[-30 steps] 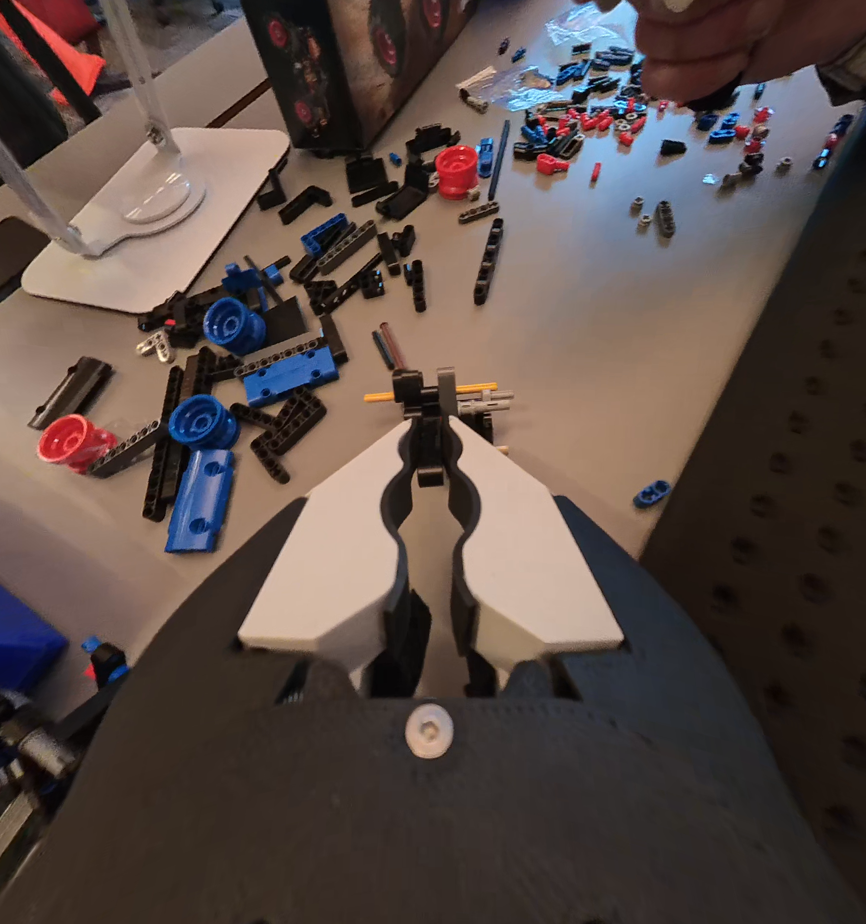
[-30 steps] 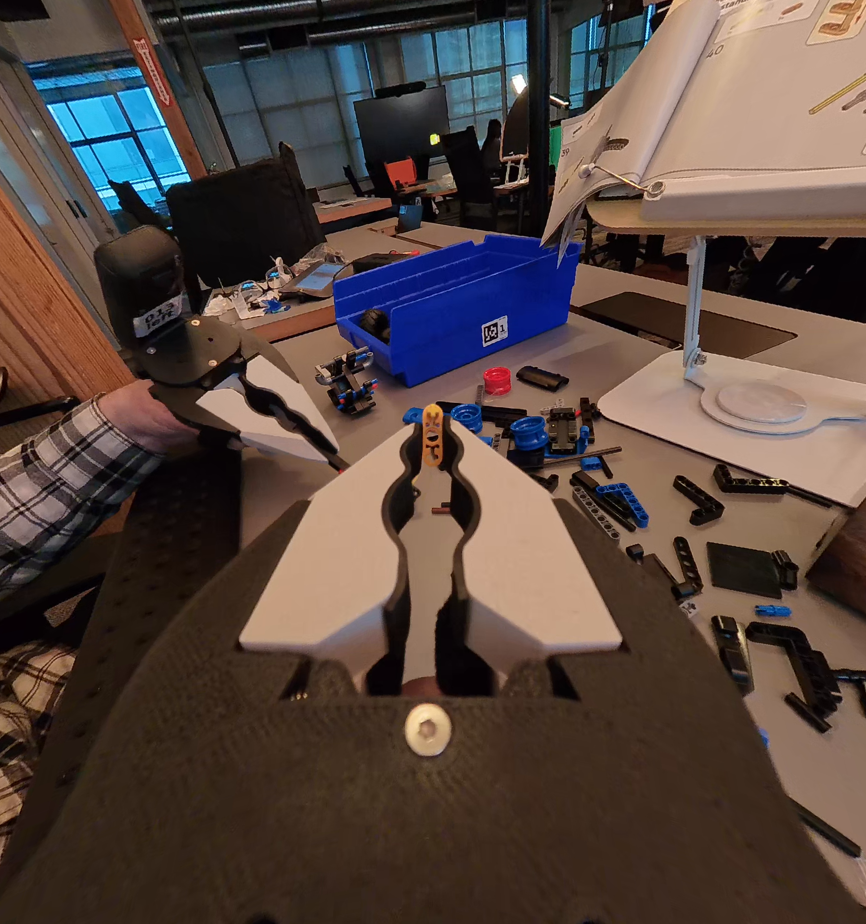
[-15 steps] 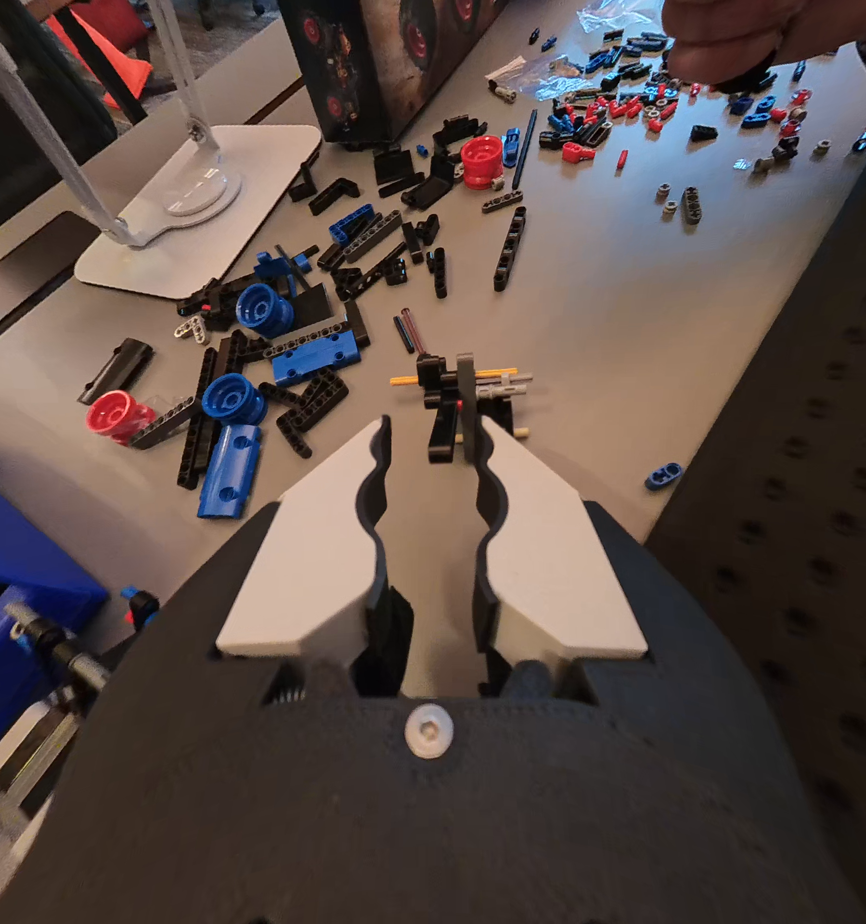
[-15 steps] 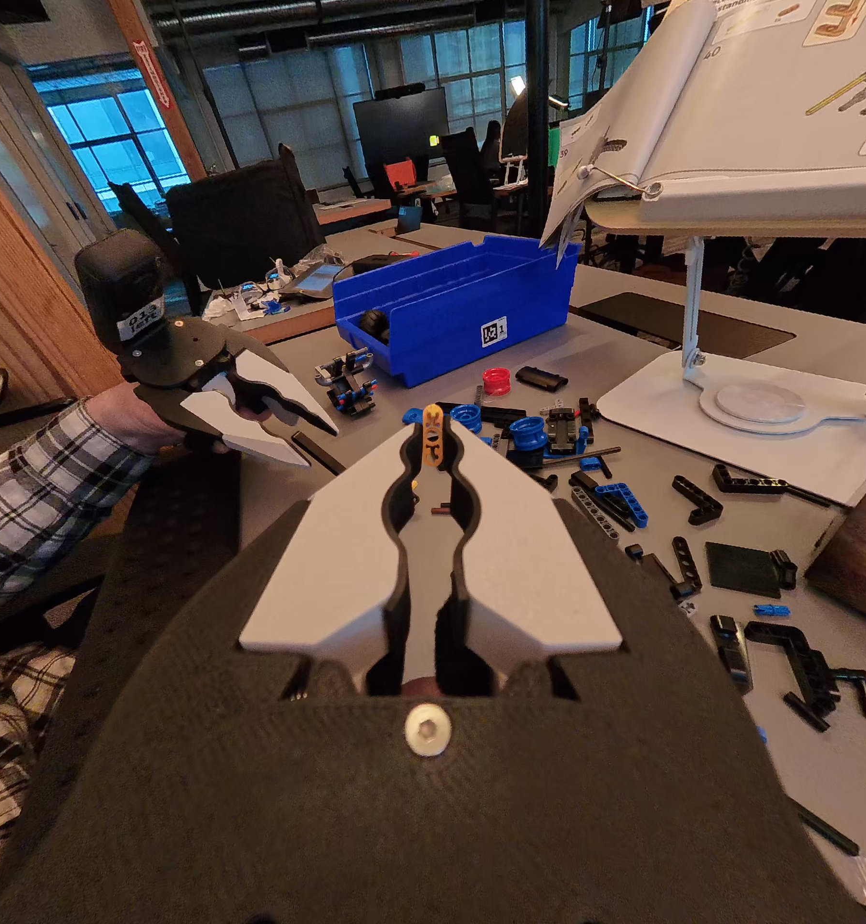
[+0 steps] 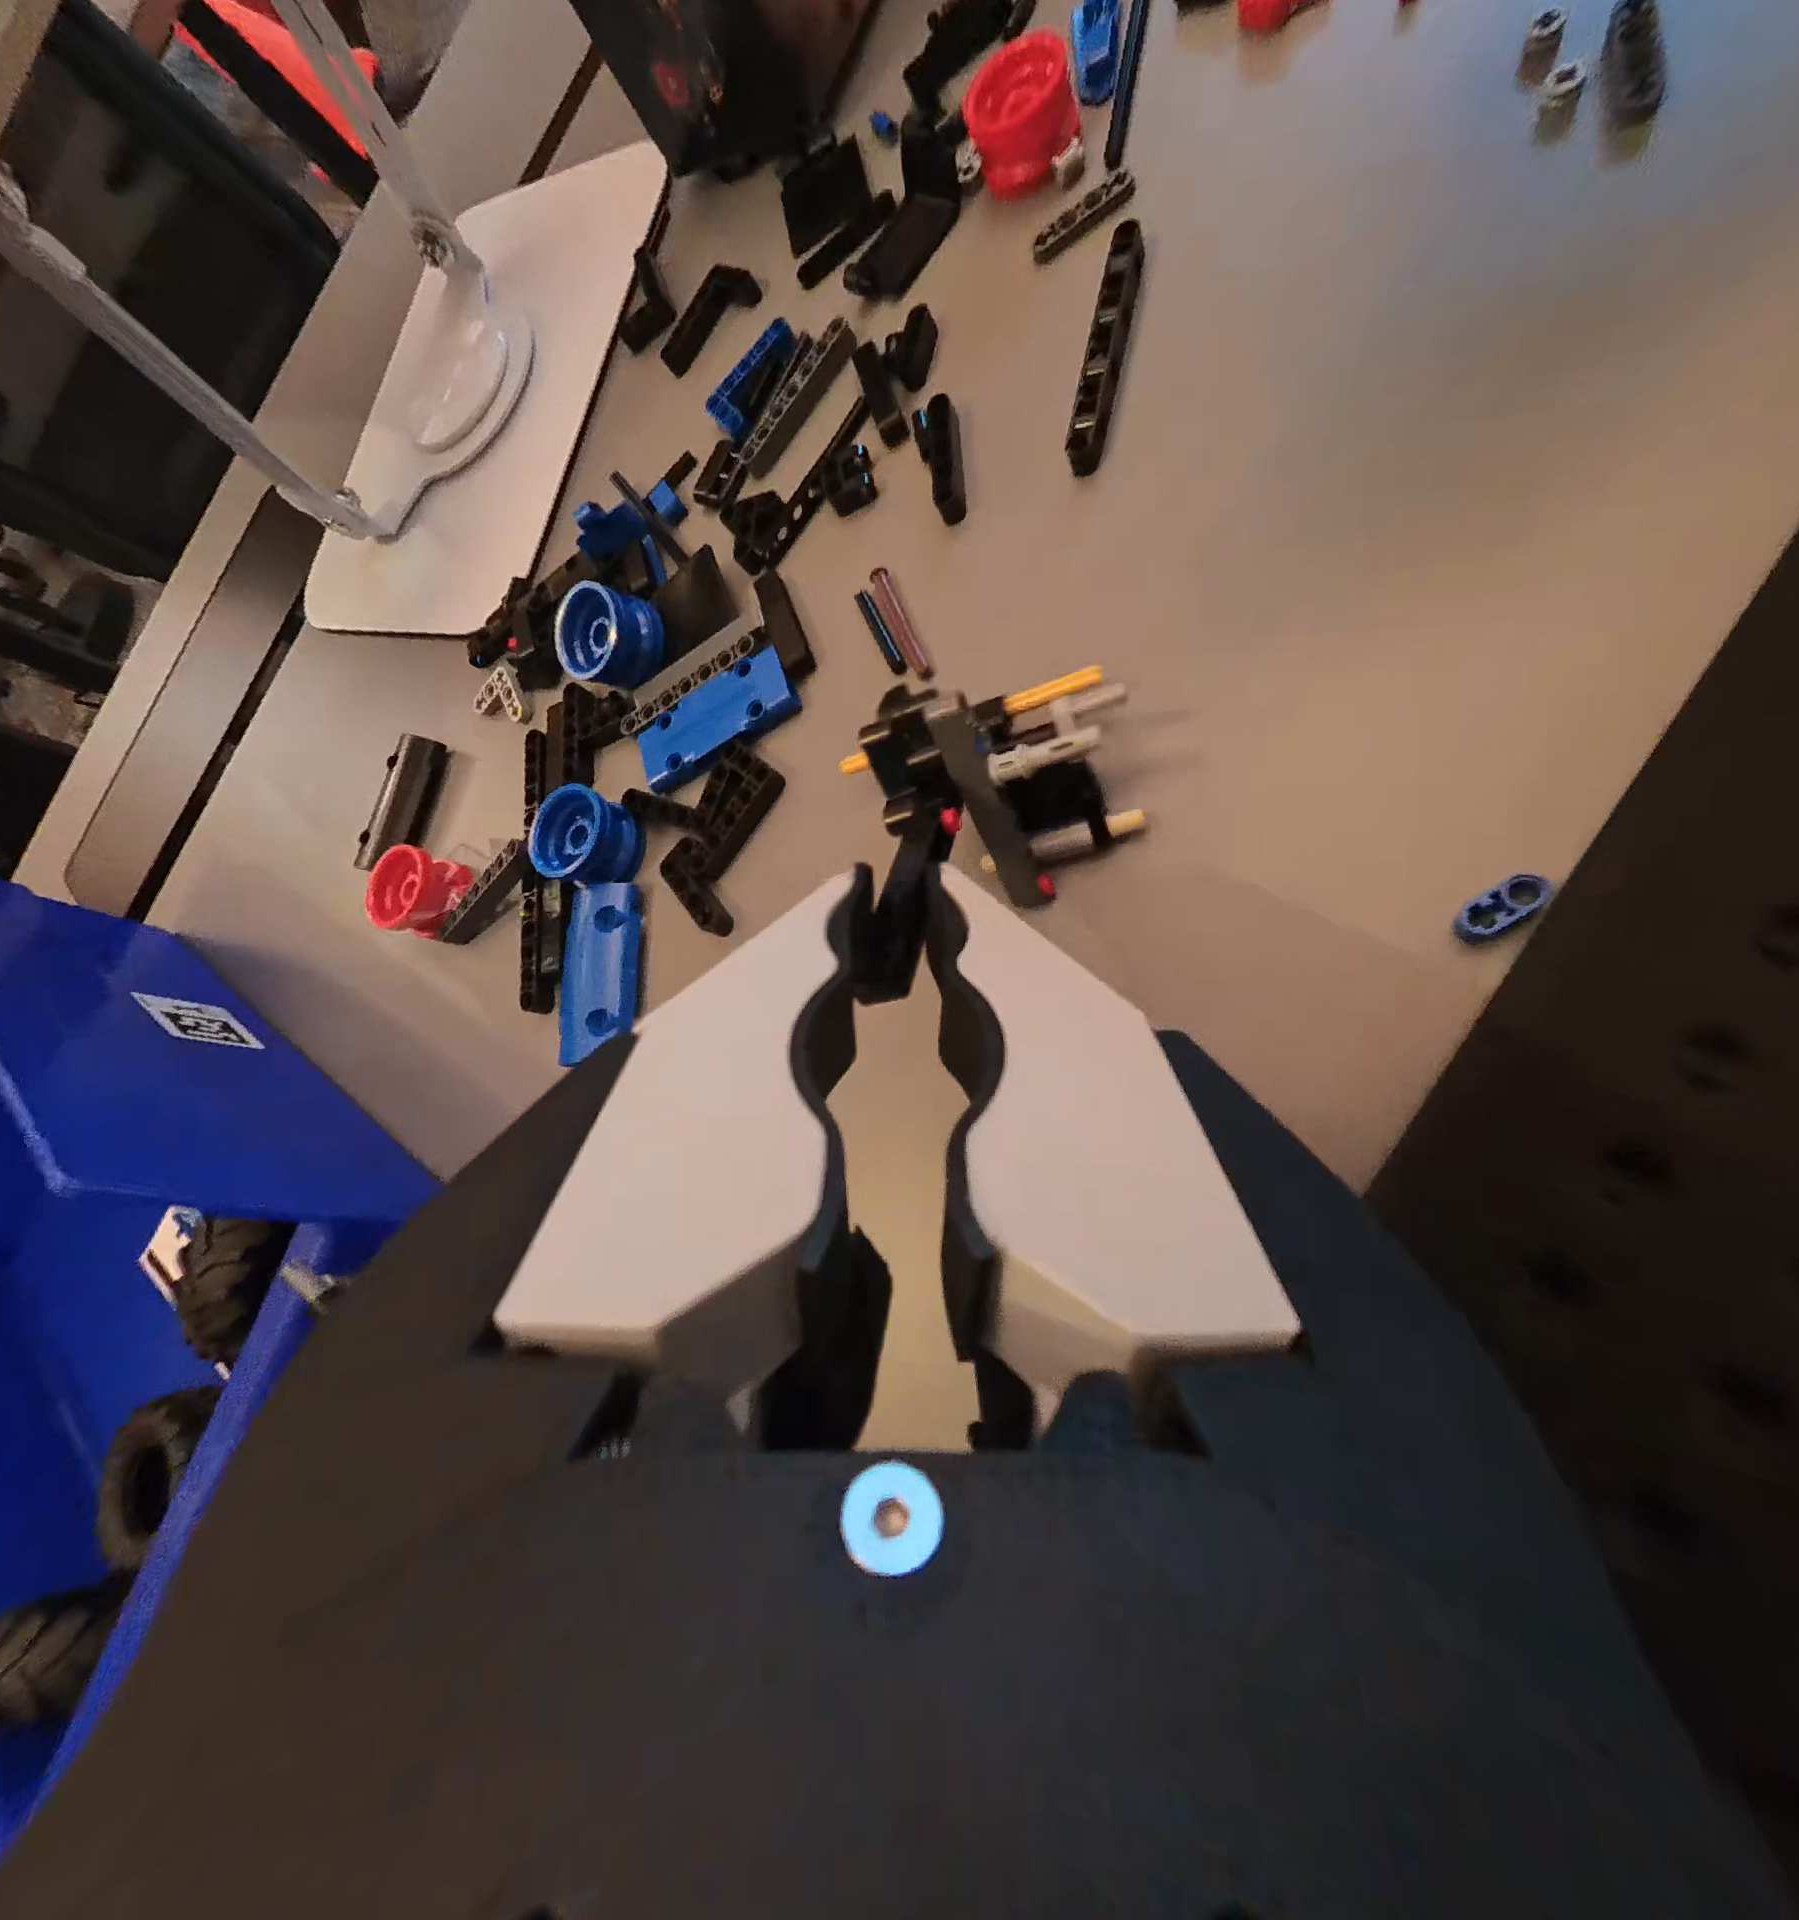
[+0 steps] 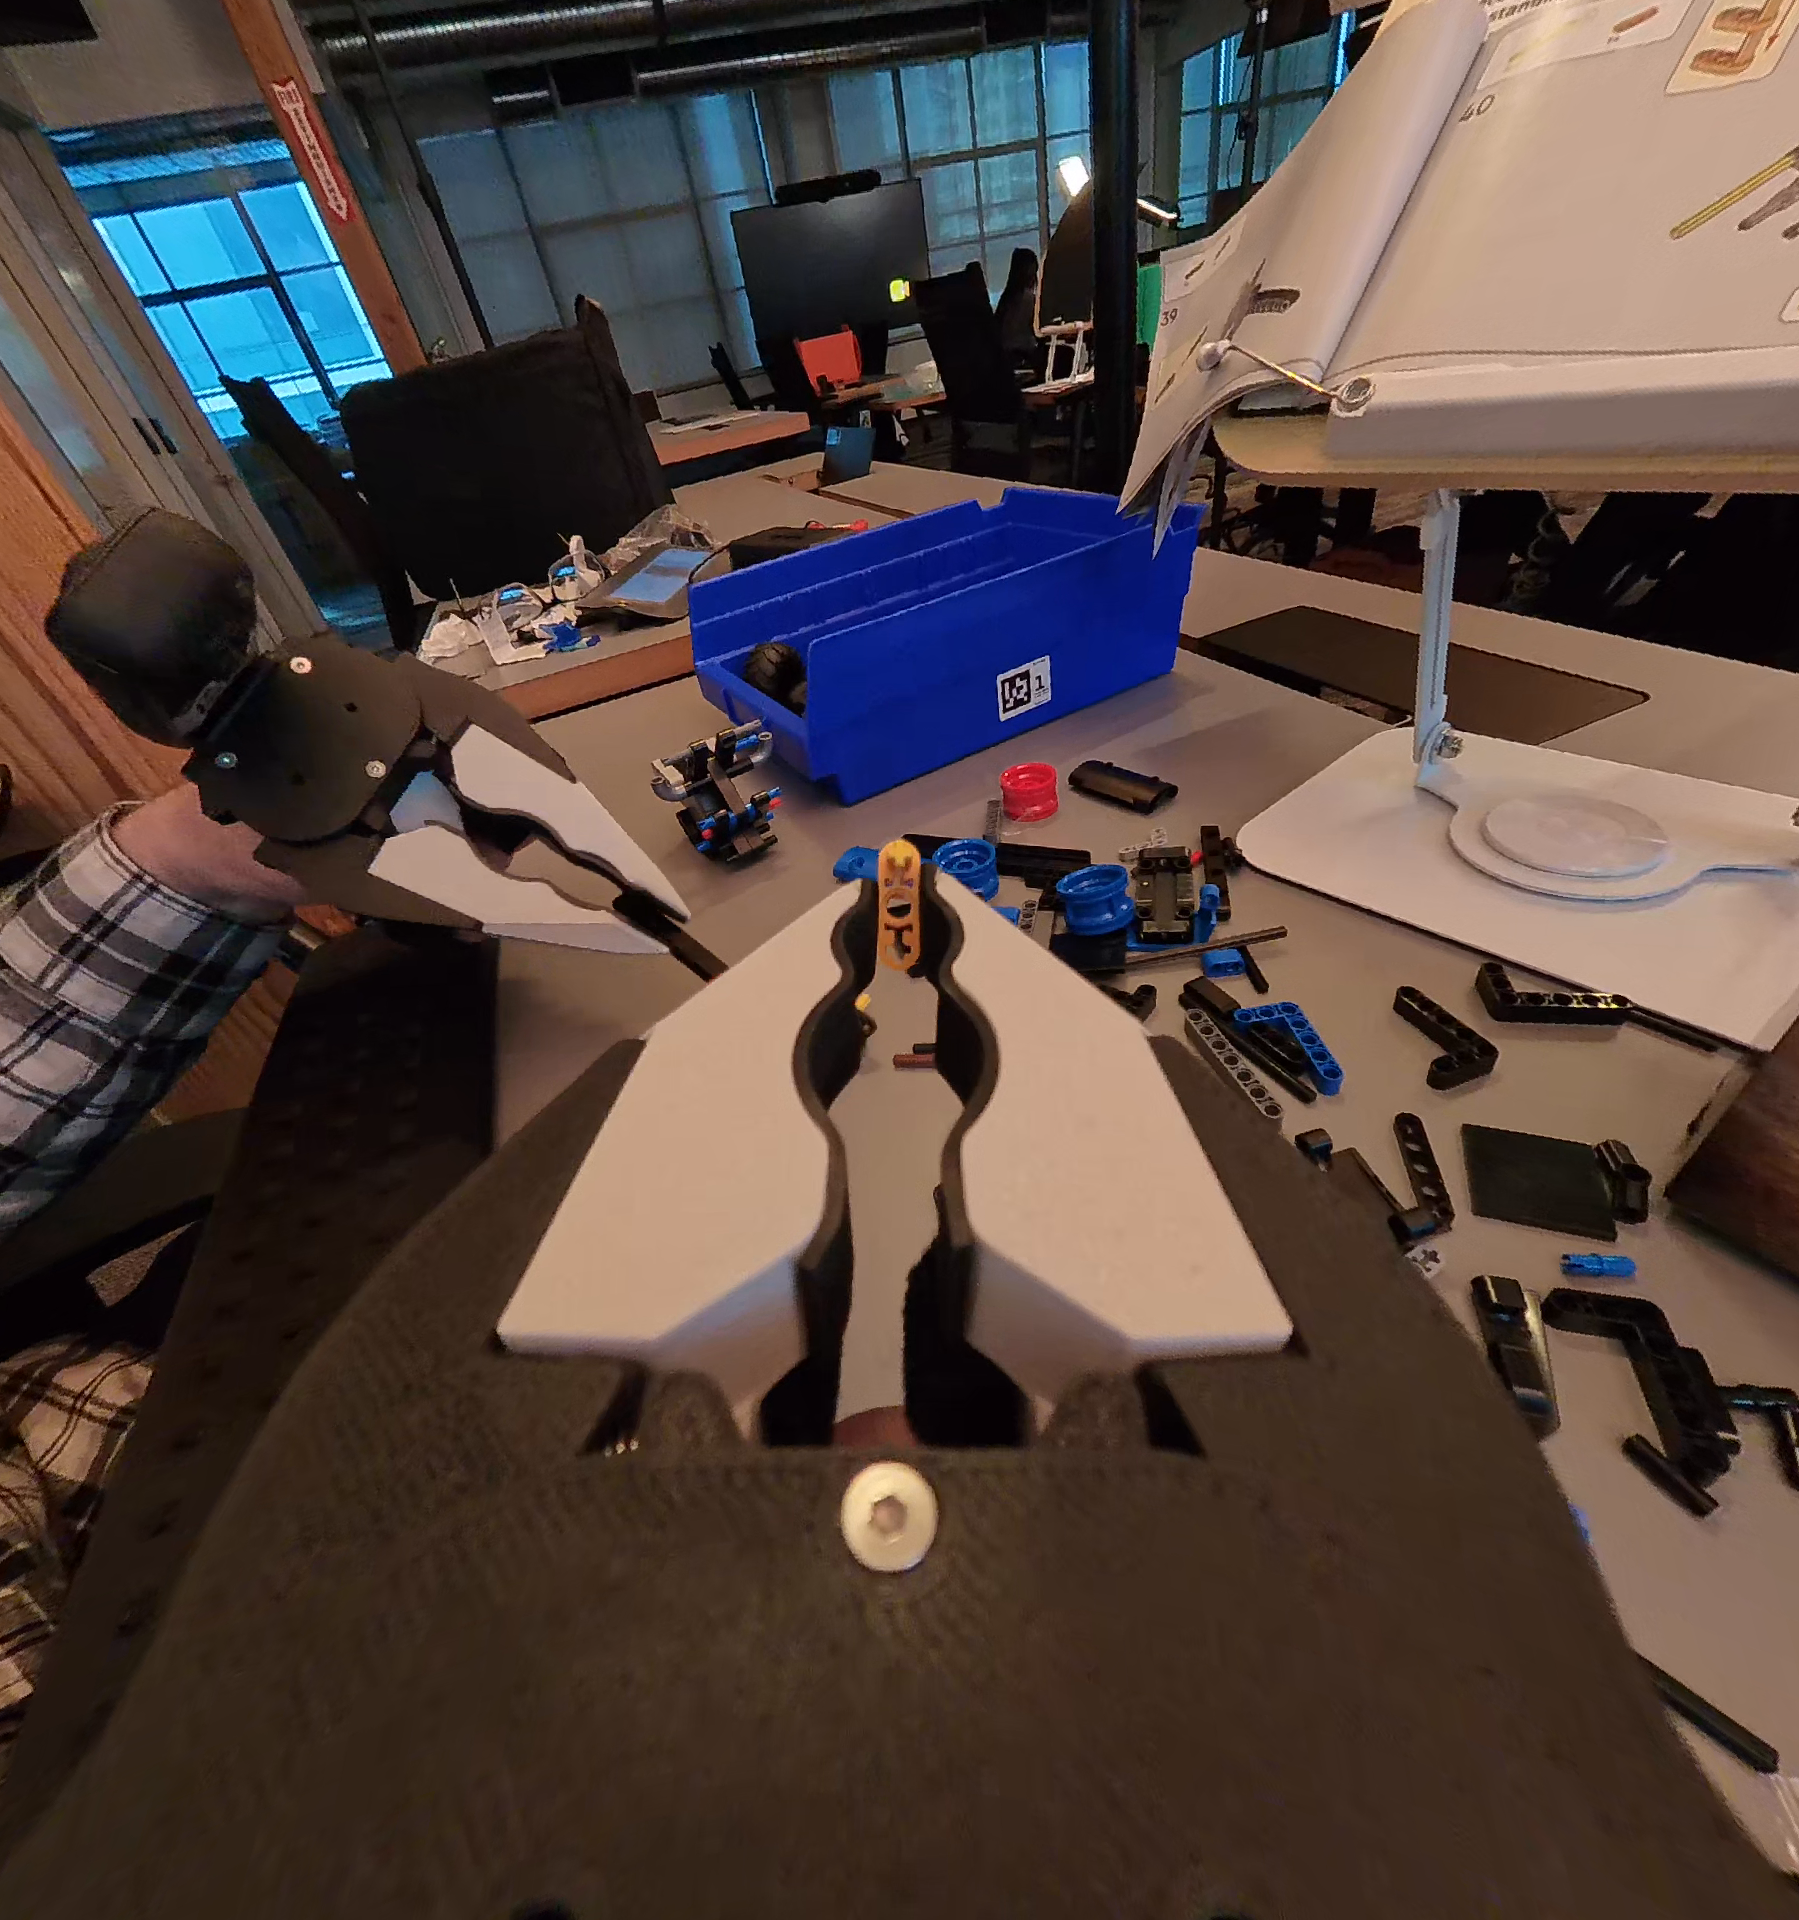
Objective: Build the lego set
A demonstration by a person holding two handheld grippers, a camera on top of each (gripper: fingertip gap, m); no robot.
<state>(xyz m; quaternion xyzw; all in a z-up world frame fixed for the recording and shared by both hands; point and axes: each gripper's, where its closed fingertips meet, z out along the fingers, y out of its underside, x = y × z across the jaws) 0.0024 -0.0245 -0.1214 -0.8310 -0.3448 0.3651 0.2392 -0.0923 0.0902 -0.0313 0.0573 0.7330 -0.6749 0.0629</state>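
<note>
Orange: a small flat lego piece [image 6: 897, 906] with holes stood pinched at the very tips of the right gripper [image 6: 897, 902], jaws nearly closed on it, held above the grey table [image 6: 1290, 727]. The left gripper [image 5: 897, 914] had its jaws drawn close on a black beam [image 5: 900, 894], part of a small half-built assembly [image 5: 988, 774] with yellow and grey rods, which sat just past the tips. Whether the assembly was resting on the table or lifted, I could not tell. Loose black and blue pieces [image 5: 708, 717], blue wheel hubs [image 5: 585, 831] and a red hub [image 5: 412, 888] lay scattered left of it. A blue bin [image 6: 936, 634] with black tyres stood beyond, near a white stand [image 6: 1560, 873] carrying the open instruction book [image 6: 1601, 208].
</note>
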